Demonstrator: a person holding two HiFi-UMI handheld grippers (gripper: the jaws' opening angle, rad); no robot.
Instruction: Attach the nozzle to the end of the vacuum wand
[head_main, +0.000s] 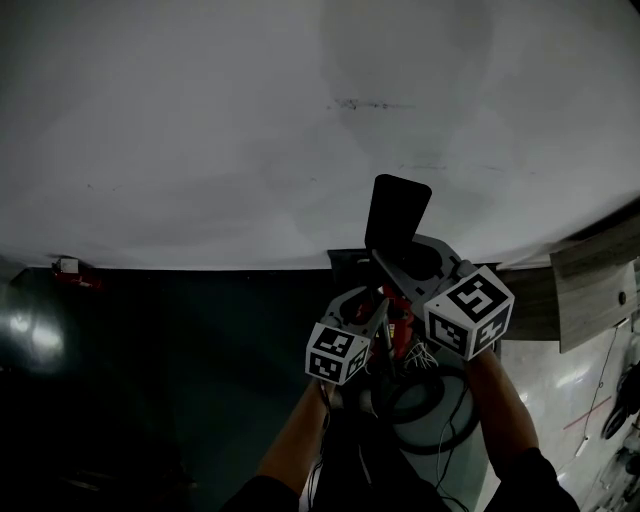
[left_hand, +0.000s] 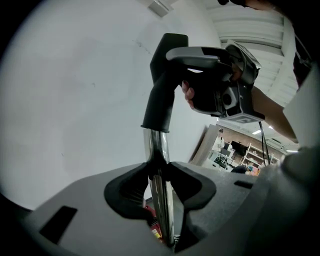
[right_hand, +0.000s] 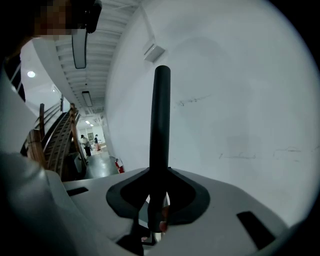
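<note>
head view, nozzle: black nozzle (head_main: 398, 212) stands up against white surface (head_main: 200, 130), centre right, just beyond both claws
head view, claws: left gripper (head_main: 368, 312) and right gripper (head_main: 405, 262) crowded together near the bottom edge, grip not readable from here
head view, risk: black cable loop (head_main: 432, 447) hangs just below the hands, could snag and tug the parts off line
left gripper view, claw: jaws clamped on the chrome vacuum wand (left_hand: 159, 195), tube runs up out of the pads
left gripper view, joint: nozzle collar sits over the wand top, right gripper has the nozzle's upper part at far right, cannot tell if fully seated
left gripper view, risk: smooth chrome may slide through the pads when the nozzle gets pushed on
right gripper view, claw: jaws closed on the nozzle, which sticks far out past the pads
right gripper view, risk: any tilt against the wand axis likely jams the collar or leaves it half on, and letting go too soon could drop it
</note>
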